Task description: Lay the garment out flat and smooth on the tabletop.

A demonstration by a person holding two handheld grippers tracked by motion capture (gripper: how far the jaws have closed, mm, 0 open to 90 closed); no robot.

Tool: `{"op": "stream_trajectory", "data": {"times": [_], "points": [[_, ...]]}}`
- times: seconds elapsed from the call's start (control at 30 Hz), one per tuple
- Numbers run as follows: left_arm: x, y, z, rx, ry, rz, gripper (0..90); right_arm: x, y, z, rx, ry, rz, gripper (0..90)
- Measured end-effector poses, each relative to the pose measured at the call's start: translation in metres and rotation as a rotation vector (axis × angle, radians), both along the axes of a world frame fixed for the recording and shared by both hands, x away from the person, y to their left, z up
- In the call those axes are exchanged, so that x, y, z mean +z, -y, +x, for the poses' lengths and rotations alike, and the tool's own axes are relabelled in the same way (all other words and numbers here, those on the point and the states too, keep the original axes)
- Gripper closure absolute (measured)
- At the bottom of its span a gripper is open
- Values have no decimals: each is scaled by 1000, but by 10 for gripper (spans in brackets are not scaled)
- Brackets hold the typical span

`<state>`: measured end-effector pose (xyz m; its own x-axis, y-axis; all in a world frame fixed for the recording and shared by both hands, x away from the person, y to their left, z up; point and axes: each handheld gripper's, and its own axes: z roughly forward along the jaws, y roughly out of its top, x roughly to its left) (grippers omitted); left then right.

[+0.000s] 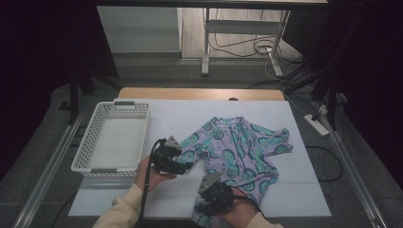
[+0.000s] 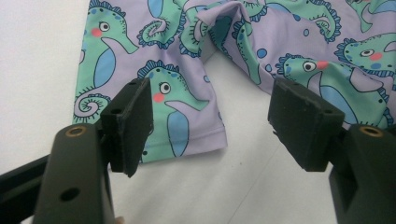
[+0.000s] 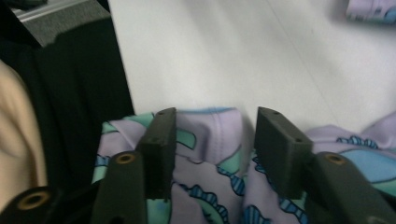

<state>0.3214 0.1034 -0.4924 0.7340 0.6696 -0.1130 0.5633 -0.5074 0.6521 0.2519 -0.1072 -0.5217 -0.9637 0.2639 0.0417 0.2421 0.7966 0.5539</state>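
A lilac child's garment [image 1: 240,145] printed with green seahorses lies spread on the white sheet [image 1: 294,190], its neck toward the far edge. My left gripper [image 1: 184,166] sits at the garment's left sleeve. Its jaws [image 2: 210,107] stand wide open just above the sleeve cuff [image 2: 187,126], and the pads touch nothing. My right gripper [image 1: 203,208] is at the near edge, over the garment's lower leg. There its jaws [image 3: 215,126] stand apart with a fold of the lilac fabric [image 3: 210,177] lying loose between them, and a gap shows at each pad.
A white slotted basket [image 1: 114,107] stands at the left of the sheet, beside my left hand. The table's near edge [image 3: 121,93] runs close to my right gripper. A desk frame and cables [image 1: 266,47] lie on the floor beyond the table.
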Motion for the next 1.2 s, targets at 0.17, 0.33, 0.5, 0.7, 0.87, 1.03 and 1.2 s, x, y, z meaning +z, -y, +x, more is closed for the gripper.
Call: {"op": "stream_trajectory", "data": {"times": [0.17, 0.33, 0.5, 0.7, 0.87, 1.03, 1.2], "points": [[0, 1, 0, -2, 0, 2, 313, -2, 3, 0, 47, -35, 8, 859], [0, 0, 0, -1, 0, -1, 313, 0, 0, -14, 144, -129, 58, 872], [0, 1, 0, -2, 1, 0, 313, 7, -2, -28, 201, -121, 96, 800], [0, -1, 0, 1, 1, -3, 313, 24, 30, -9, 0, -49, 207, 577], [0, 0, 0, -4, 0, 2, 313, 36, 71, 12, -165, 36, 240, 529], [0, 1, -1, -3, -2, 1, 313, 37, 115, 33, -322, 89, 211, 501], [0, 1, -1, -3, 0, 0, 313, 35, 151, 44, -448, 120, 189, 488]]}}
